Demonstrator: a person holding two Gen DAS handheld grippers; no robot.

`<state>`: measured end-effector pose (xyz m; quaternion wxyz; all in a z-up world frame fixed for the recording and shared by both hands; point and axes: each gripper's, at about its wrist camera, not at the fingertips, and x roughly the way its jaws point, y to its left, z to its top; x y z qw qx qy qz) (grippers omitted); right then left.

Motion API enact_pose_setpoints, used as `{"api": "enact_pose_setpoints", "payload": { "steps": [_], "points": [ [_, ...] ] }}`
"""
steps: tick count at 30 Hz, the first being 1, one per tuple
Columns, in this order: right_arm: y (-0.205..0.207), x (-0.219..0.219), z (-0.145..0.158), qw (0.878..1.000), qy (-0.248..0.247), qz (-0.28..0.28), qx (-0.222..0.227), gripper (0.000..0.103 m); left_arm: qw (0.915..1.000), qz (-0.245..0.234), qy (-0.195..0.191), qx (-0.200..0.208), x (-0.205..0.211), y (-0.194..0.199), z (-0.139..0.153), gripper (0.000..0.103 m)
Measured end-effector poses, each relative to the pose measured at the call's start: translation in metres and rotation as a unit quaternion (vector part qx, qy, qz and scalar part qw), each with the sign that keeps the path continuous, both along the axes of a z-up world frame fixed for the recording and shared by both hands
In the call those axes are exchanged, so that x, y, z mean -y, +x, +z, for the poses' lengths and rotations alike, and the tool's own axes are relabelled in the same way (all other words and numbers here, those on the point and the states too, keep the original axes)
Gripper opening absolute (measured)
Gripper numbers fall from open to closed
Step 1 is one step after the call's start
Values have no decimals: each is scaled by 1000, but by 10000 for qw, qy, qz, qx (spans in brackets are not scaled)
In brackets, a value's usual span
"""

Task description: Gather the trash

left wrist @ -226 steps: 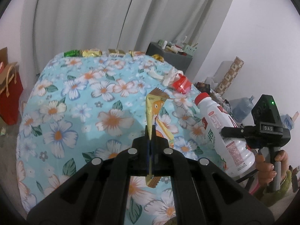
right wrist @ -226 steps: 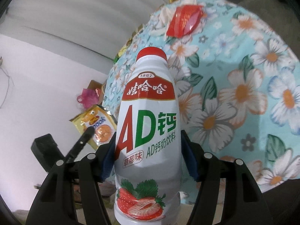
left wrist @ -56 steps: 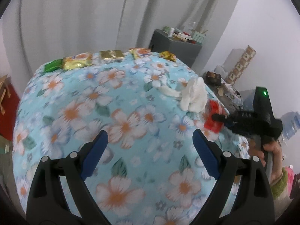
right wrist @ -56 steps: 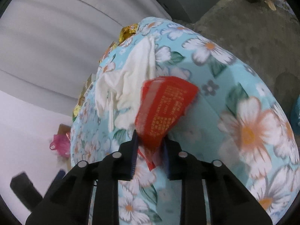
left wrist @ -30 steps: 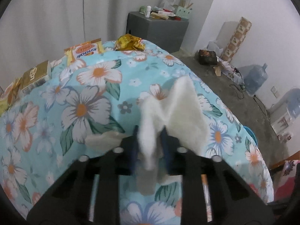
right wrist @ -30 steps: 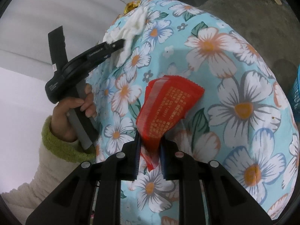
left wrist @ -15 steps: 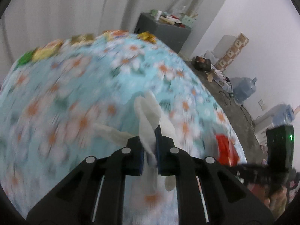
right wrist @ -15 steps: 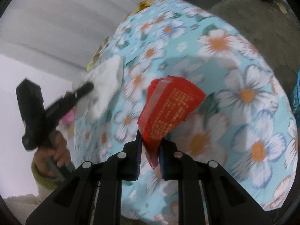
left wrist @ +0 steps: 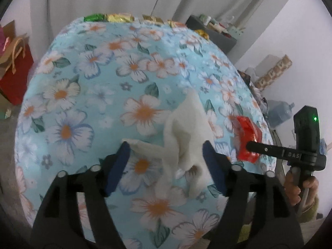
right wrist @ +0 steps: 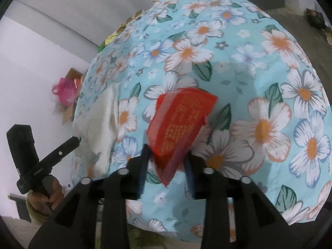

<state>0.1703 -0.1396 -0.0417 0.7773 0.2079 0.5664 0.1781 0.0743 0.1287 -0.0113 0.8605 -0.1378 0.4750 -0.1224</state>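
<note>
Both jaws just opened: tissue (left wrist: 184, 137), red wrapper (right wrist: 178, 124) between, unpressed

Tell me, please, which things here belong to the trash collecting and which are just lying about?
In the job: white tissue, red wrapper, left gripper, right gripper.
Lying about: red gift bag, water jug, pink bag, grey cabinet.

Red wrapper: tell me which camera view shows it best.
The right wrist view. There the red wrapper fills the centre, its printed face readable, between the open right gripper. The left wrist view shows it only small and crumpled near the right edge, partly behind that gripper's finger.
</note>
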Motion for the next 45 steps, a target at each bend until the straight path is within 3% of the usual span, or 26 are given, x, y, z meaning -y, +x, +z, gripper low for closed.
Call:
{"api": "enact_pose_setpoints", "payload": {
  "steps": [4, 8, 13, 20, 26, 34, 39, 45],
  "points": [
    [-7, 9, 5, 9997, -106, -198, 6, 57, 9996, -125, 121, 226, 6, 6, 8, 80],
    [-10, 16, 7, 9989, -30, -460, 37, 61, 9955, -664, 476, 474, 36, 15, 11, 86],
    [-5, 3, 0, 9990, -103, -424, -3, 62, 9859, -994, 1347, 83, 66, 31, -18, 87],
    [0, -14, -2, 9977, -597, -280, 164, 63, 9821, -1034, 1573, 39, 69, 32, -35, 86],
    [-1, -21, -2, 9948, -946, -243, 300, 61, 9829, -1005, 1546, 30, 70, 31, -36, 64],
    [-3, -17, -3, 9925, -1115, -365, 347, 41, 9839, -959, 1504, 106, 76, 26, -31, 30],
    [-8, -11, -3, 9923, -1067, -504, 366, 29, 9838, -996, 1489, 120, 77, 26, -29, 18],
    [-12, -7, -1, 9921, -1009, -612, 424, 19, 9832, -994, 1516, 225, 80, 23, -22, 13]
  ]
}}
